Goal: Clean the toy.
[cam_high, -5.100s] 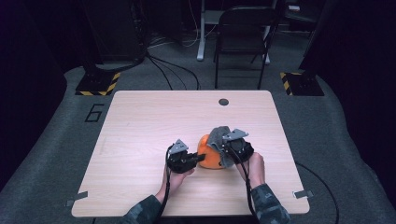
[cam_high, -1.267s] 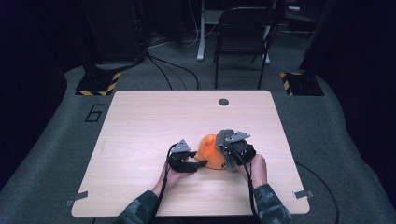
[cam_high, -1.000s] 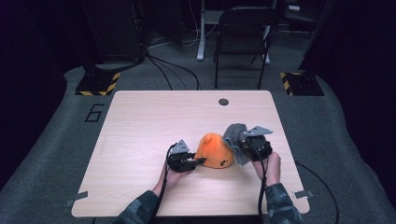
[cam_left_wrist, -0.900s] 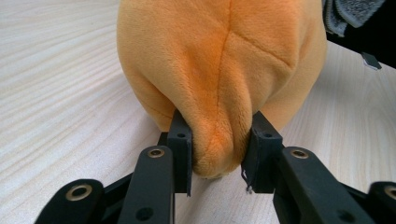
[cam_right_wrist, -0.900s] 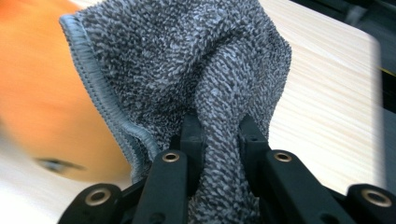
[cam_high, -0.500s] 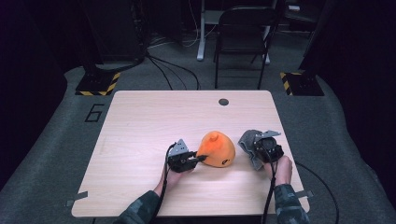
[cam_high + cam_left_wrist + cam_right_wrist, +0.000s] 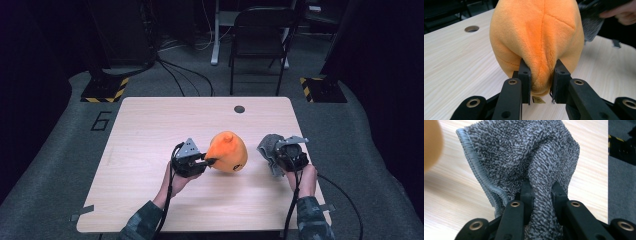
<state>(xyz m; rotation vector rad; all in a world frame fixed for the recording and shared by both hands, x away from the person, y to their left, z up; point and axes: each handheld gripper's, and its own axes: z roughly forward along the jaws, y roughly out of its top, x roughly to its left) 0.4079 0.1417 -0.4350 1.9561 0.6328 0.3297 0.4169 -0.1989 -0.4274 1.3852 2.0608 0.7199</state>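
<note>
An orange plush toy (image 7: pixel 227 151) with a small nub on top is lifted off the wooden table (image 7: pixel 150 125), near its middle. My left gripper (image 7: pixel 207 161) comes at it from the left and is shut on a fold of its fabric (image 7: pixel 536 37); the jaws have just been closing on that fold. To the right, apart from the plush, my right gripper (image 7: pixel 274 153) is shut on a bunched grey terry cloth (image 7: pixel 267 146). In the right gripper view the cloth (image 7: pixel 524 152) spreads above the jaws, its hemmed edge at the left.
A round cable hole (image 7: pixel 239 109) lies in the table near its far edge. A black chair (image 7: pixel 260 30) and cables stand on the floor behind. Yellow-black striped bases (image 7: pixel 105 90) flank the table's far corners.
My right gripper has drawn the grey cloth off the plush and carried it to the right. My left gripper has raised the plush from the tabletop.
</note>
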